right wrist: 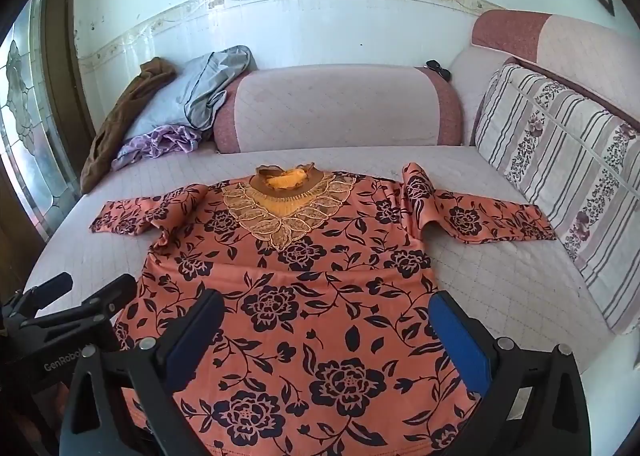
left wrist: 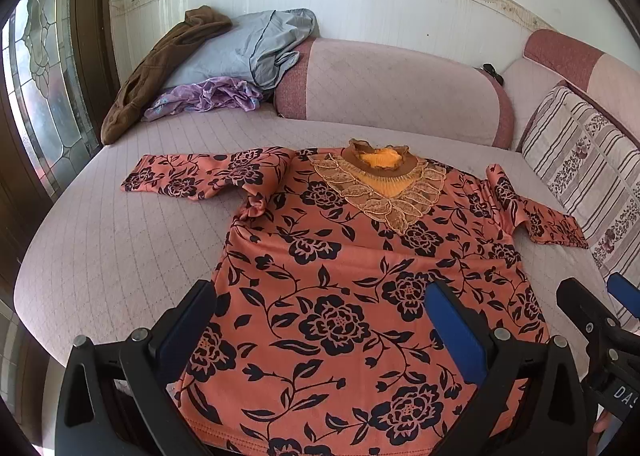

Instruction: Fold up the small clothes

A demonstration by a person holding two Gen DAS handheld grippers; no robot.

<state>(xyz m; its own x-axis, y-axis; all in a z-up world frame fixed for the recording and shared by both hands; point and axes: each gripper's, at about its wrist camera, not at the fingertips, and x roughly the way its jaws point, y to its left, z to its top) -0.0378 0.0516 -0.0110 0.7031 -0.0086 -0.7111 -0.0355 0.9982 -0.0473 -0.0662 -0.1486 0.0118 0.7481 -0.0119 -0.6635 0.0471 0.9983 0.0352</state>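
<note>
An orange top with a black flower print (left wrist: 340, 276) lies flat, front up, on the sofa seat, collar (left wrist: 378, 160) at the far end, both sleeves spread out; it also shows in the right wrist view (right wrist: 304, 288). My left gripper (left wrist: 320, 312) is open, hovering over the hem's left half. My right gripper (right wrist: 326, 320) is open over the hem's right half; it also shows in the left wrist view (left wrist: 596, 296) at the right edge. My left gripper shows at the left in the right wrist view (right wrist: 94, 288). Neither holds anything.
A pile of brown, grey and purple clothes (left wrist: 208, 64) lies at the far left corner. A pink bolster (left wrist: 392, 88) runs along the back. A striped cushion (right wrist: 560, 184) leans at the right. A glass door (left wrist: 36, 76) is at the left.
</note>
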